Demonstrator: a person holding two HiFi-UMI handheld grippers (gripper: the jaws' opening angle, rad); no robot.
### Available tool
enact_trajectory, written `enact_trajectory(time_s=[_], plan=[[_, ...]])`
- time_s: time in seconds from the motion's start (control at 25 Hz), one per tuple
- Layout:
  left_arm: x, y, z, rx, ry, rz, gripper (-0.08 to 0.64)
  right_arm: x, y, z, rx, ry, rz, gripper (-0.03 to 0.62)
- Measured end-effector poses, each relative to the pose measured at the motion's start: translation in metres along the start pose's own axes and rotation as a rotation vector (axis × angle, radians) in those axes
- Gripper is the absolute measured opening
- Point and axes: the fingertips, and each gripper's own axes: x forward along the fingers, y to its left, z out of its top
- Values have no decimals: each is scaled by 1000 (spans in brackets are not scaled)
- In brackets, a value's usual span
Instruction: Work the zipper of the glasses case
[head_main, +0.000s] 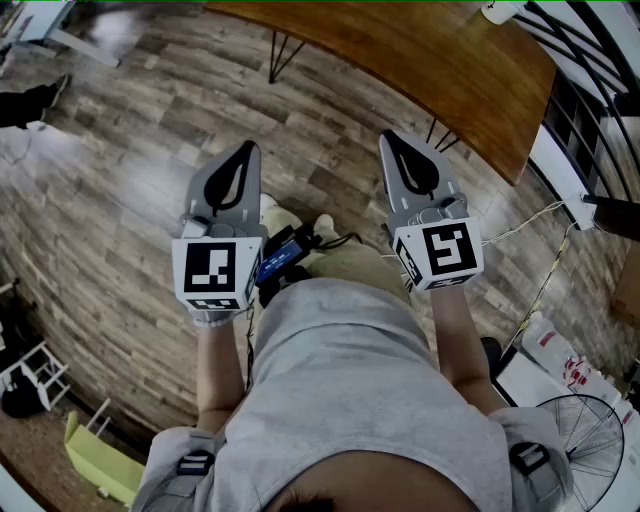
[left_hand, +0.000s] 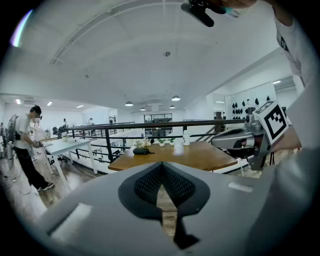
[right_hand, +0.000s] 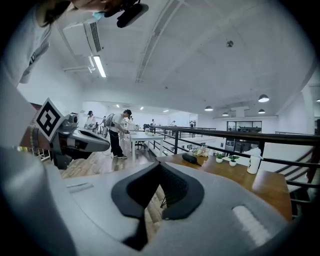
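The glasses case (left_hand: 141, 151) is a small dark oval lying on the far side of a wooden table (left_hand: 190, 156), some way ahead of both grippers; the right gripper view also shows the case (right_hand: 190, 158). I cannot make it out in the head view. My left gripper (head_main: 245, 150) and right gripper (head_main: 390, 137) are held side by side at waist height over the floor, short of the table (head_main: 430, 60). Both are shut with nothing between the jaws. The left gripper's tip (left_hand: 161, 165) and the right gripper's tip (right_hand: 159, 165) point toward the table.
A black railing (left_hand: 150, 124) runs behind the table. Small potted plants (right_hand: 225, 158) and a white bottle (right_hand: 254, 161) stand on the tabletop. A person (right_hand: 119, 131) works at a white table to the left. A fan (head_main: 590, 440) and cables (head_main: 545, 280) lie at the right.
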Motion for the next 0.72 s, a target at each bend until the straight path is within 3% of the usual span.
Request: enact_trajectory(time_s=[0.72], plan=[[2,1,-9,-20,35,3,14,2,3,0,-40,5,-17,2]])
